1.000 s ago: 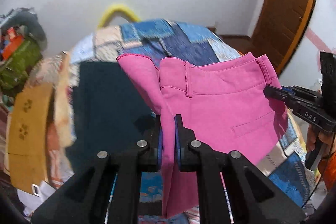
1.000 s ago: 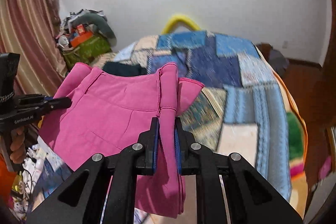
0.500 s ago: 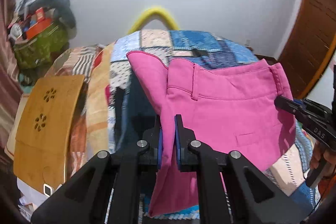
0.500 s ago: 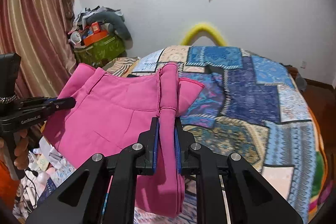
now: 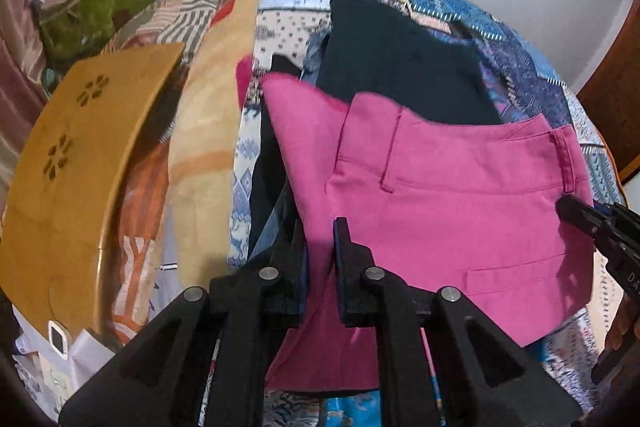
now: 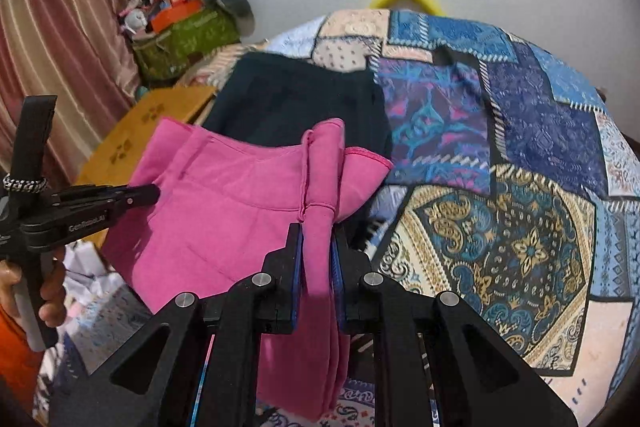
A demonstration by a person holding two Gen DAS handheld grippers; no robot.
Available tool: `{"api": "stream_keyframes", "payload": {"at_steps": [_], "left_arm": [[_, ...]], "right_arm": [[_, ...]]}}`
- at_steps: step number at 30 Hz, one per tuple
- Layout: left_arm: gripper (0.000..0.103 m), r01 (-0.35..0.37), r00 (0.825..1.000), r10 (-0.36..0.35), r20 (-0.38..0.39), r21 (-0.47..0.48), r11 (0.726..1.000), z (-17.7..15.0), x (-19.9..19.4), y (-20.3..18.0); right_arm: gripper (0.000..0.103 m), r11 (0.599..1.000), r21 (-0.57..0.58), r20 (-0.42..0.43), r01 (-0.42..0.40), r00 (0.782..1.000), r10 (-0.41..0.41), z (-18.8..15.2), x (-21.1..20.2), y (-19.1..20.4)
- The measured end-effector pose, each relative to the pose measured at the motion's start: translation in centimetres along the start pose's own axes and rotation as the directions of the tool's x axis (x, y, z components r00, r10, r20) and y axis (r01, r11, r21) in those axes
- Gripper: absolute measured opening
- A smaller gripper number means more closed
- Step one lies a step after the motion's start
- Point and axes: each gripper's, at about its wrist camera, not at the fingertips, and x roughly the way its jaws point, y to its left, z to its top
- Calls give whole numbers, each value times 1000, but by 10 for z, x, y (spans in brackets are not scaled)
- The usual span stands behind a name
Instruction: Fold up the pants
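Observation:
The pink pants [image 5: 448, 195] hang stretched between my two grippers above the patchwork bed. My left gripper [image 5: 320, 227] is shut on one side of the pants near the waistband, and the cloth drops between its fingers. My right gripper [image 6: 317, 231] is shut on the other side, where the pants [image 6: 224, 211] bunch into a fold. In the left wrist view the right gripper [image 5: 576, 213] pinches the far waistband corner. In the right wrist view the left gripper [image 6: 150, 193] pinches the opposite edge.
A dark folded garment [image 5: 400, 67] lies on the patchwork bedspread [image 6: 520, 147] behind the pants, also in the right wrist view [image 6: 296, 99]. A wooden board [image 5: 80, 163] stands at the bed's left. A cluttered green box [image 6: 184, 35] and a curtain [image 6: 48, 47] are at far left.
Both grippers have tilted down and moved towards the bed with the pants still held. The dark garment now shows directly behind the pants.

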Motion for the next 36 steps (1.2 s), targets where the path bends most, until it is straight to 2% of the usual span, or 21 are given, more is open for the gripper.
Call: {"api": "stream_keyframes", "payload": {"at_steps": [1, 3, 4, 6, 7, 10, 13, 18, 22, 25, 28, 33, 35, 36], "left_arm": [[21, -3, 1000, 3, 4, 2, 1000, -1, 1, 1], [25, -9, 1000, 9, 11, 3, 1000, -3, -1, 4], [30, -9, 1000, 9, 8, -2, 1000, -4, -1, 6], [37, -26, 1000, 26, 2, -15, 1000, -7, -5, 9], [40, -30, 1000, 30, 3, -18, 999, -8, -7, 11], [40, -52, 999, 52, 5, -23, 998, -14, -19, 13], [41, -62, 998, 63, 27, -15, 998, -20, -45, 12], [41, -56, 991, 53, 119, 18, 998, -32, -112, -1], [41, -38, 971, 25, 239, 52, 998, -44, -181, -19], [41, -27, 939, -2, 343, 80, 996, -58, -237, -35], [41, -8, 899, -43, 435, 114, 993, -74, -289, -52], [41, -28, 812, -77, 578, 172, 985, -113, -361, -80], [41, -35, 774, -83, 628, 174, 984, -130, -385, -88], [41, -41, 762, -79, 643, 169, 985, -135, -392, -90]], "right_arm": [[13, 1000, 2, -5, 3, 1000, -3, -2, 2, -1], [23, 1000, 21, -15, 8, 1000, -8, -6, 3, -5], [26, 999, 36, -20, 22, 1000, -22, -8, 3, -6], [44, 998, 51, -41, 43, 998, -41, -12, 2, -7], [47, 998, 46, -48, 44, 998, -42, -14, 2, -6], [49, 998, 11, -58, 57, 997, -57, -19, -6, -1], [49, 999, -10, -33, 52, 998, -53, -19, -25, 4], [49, 998, -52, 102, 31, 994, -25, -14, -92, 20], [49, 997, -71, 214, 6, 977, 9, -14, -147, 35], [49, 995, -103, 320, -9, 947, 41, -20, -199, 53], [49, 991, -132, 402, -5, 914, 58, -27, -238, 68], [49, 985, -174, 544, 2, 834, 94, -49, -302, 96], [49, 985, -175, 577, -10, 810, 111, -58, -317, 103], [49, 984, -177, 588, -19, 800, 121, -62, -323, 105]]}}
